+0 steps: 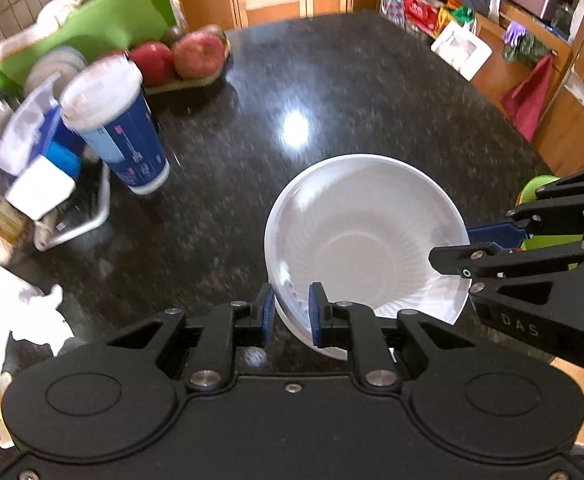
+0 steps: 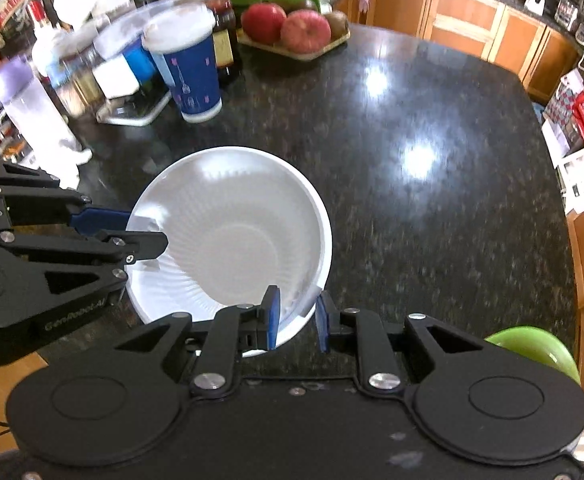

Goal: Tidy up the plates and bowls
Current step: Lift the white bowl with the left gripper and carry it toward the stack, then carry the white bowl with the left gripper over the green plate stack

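- White, ribbed, thin-walled disposable-looking bowl sits above the dark speckled granite counter, near its front edge; both claws have it by the rim. Whether its base touches the counter I cannot tell.
- Left claw: clenched on the near rim, one blue pad outside the wall and one inside.
- Right claw: grasping the rim at the opposite side, inner pad pressed to the wall. The outer pad stands close to the wall; contact there is not clear from the right wrist view.
- Handling judgement: the bowl looks very light and flexible, likely paper or thin plastic. The wall appears to buckle a little at the pinch points. Not brittle, but easy to crease or fold if squeezed hard or pulled apart between two claws.
- Surface looks smooth and slightly glossy; a rim pinch could slip if the bowl tilts.
- Best hold, in my judgement: the rolled rim, where the wall is stiffest, with light pressure and both claws moving together.
- A green bowl sits to the right, at the counter's near edge; a tall blue paper cup with white lid stands well apart to the left.
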